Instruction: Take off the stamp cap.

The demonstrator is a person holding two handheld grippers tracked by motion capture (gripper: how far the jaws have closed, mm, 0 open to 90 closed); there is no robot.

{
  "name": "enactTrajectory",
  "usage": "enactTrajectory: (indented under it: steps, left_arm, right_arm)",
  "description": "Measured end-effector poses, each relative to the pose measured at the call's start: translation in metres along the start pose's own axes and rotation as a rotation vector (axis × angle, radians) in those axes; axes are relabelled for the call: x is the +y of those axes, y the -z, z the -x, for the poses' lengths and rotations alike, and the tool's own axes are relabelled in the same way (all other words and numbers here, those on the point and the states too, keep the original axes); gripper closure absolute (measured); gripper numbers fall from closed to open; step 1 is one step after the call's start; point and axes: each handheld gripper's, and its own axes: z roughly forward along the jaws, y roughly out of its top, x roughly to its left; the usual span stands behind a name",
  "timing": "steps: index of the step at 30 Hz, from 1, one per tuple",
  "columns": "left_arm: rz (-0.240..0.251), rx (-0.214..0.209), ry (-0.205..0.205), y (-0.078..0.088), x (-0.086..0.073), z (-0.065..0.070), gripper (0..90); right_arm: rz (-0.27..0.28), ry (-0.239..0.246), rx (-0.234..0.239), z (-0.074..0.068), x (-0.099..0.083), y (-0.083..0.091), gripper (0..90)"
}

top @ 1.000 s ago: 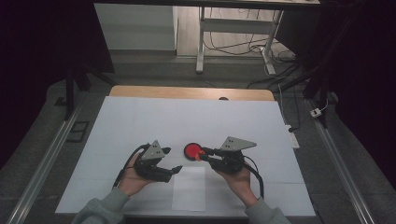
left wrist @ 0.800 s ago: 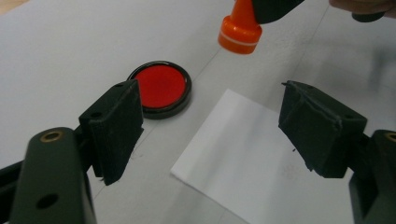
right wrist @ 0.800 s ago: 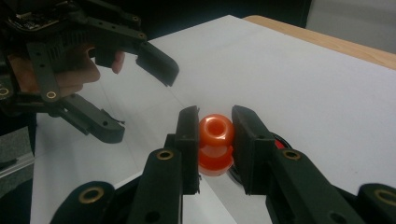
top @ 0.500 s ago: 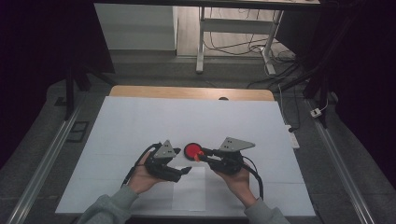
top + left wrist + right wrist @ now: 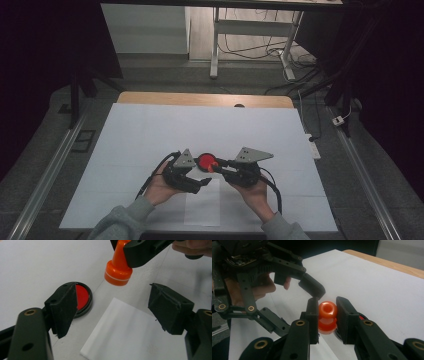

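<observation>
Nearest the person, a smaller sheet of white paper [image 5: 202, 202] lies flat on the desk [image 5: 150, 130], which is covered in a matt white sheet, with bare wood showing along its far edge. Just above the paper, the right claw [image 5: 218, 167] is clamped on an orange stamp [image 5: 327, 317], a glossy plastic piece with a rounded knob, a narrow waist and a flared round base with a pale ring; it hangs clear of the desk, over the near edge of the ink pad. The left claw [image 5: 202, 183] stands wide apart with nothing between its blocky black pads (its jaws have just been closing a little), hovering over the corner of the paper just beside the stamp. Behind both sits a round ink pad [image 5: 82, 298], a shallow dark-rimmed dish with a flat red face, partly hidden by the left claw's pad in its own view. Beyond the desk, cables [image 5: 250, 47] trail over the floor around pale metal legs [image 5: 215, 45].
</observation>
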Motion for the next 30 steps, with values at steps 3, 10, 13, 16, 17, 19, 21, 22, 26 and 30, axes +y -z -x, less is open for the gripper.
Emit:
enactTrajectory:
  steps: [3,10,13,16,17,19,21,22,26,30]
  left_arm:
    - [-0.002,0.0,0.0,-0.002,0.001,0.0,24.4]
    - [-0.001,-0.002,-0.004,-0.007,0.003,0.001,26.1]
    - [-0.001,-0.002,-0.007,-0.008,0.003,0.001,27.6]
    - [0.0,-0.002,-0.012,-0.01,0.004,0.001,29.7]
    - [-0.001,0.001,-0.014,-0.011,0.004,0.001,30.7]
    - [-0.001,0.001,-0.014,-0.013,0.004,0.002,33.0]
    - [-0.001,0.005,-0.018,-0.015,0.004,0.002,35.3]
    - [-0.001,0.005,-0.018,-0.015,0.004,0.002,36.6]
    - [0.004,0.007,-0.024,-0.016,0.004,0.002,41.6]
    - [0.001,0.005,-0.034,-0.018,0.004,0.002,44.5]
  right_arm:
    - [0.008,0.0,-0.001,0.0,0.0,0.0,71.9]
    - [0.009,0.003,0.0,-0.001,0.0,0.0,71.9]
    - [0.009,0.004,0.0,-0.001,0.0,0.0,71.9]
    - [0.013,0.003,0.0,-0.001,0.0,0.0,71.9]
    - [0.013,0.004,0.0,-0.001,0.0,0.0,71.8]
    - [0.014,0.004,0.001,-0.001,0.0,-0.001,71.8]
    - [0.012,0.008,0.001,-0.001,0.0,0.0,71.8]
    - [0.012,0.008,0.001,-0.001,0.0,0.0,71.8]
    - [0.012,0.008,0.001,-0.001,0.0,0.0,71.9]
    - [0.013,0.006,0.001,-0.001,0.0,0.0,71.8]
